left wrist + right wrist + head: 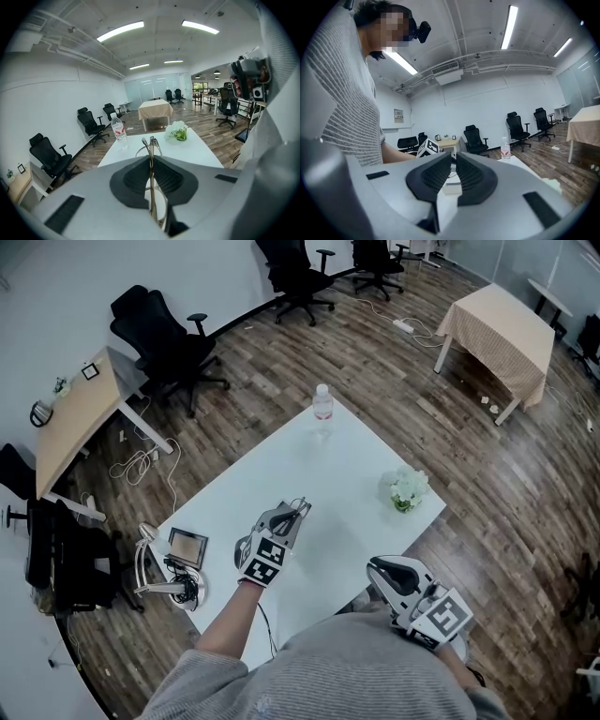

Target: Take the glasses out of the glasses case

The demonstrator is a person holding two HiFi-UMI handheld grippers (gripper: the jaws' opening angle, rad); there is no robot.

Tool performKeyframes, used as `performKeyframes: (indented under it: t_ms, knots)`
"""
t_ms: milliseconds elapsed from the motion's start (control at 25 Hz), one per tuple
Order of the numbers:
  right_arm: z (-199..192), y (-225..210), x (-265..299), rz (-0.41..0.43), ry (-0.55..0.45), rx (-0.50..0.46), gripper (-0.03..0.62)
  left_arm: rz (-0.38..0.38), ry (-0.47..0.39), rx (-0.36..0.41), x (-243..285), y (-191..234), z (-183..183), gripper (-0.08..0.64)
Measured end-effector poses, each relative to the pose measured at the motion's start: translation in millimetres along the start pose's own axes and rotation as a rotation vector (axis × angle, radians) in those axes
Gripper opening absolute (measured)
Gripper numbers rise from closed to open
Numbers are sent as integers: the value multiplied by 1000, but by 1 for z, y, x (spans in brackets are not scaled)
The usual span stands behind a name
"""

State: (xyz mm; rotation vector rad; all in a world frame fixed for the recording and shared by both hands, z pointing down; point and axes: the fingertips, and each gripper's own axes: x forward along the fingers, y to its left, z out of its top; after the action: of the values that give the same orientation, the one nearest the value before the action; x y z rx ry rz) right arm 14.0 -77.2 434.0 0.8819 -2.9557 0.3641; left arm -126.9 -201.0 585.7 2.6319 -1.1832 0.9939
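Head view: camera high above the person, facing steeply down. The table [349,521] sits mid-frame, the left hand-held gripper [298,510] lower centre, the right hand-held gripper [373,568] lower right. Left gripper view: camera close behind its own jaws, looking along them down the table's length. Right gripper view: same close mount, facing about level across the table toward the left hand-held gripper. The water bottle [322,401] shows in all three views. The flowers [409,488] show in the head and left gripper views.

Bright even light from ceiling strip lights [120,30], soft shadows, fisheye-warped dark corners
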Motion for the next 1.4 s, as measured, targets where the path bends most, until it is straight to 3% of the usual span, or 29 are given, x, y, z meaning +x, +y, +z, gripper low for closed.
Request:
performKeyframes:
  t_ms: [520,800,1400]
  knots:
    - [-7,-7,1,-16,28,-26,23,-23,-178,-60,-42,-40,57,29]
    - [-11,-9,2,-29,67,-72,14,-27,-181,-52,-42,-37,60,29]
    - [-11,-8,1,-20,74,-76,14,-13,-172,-48,-41,-33,60,29]
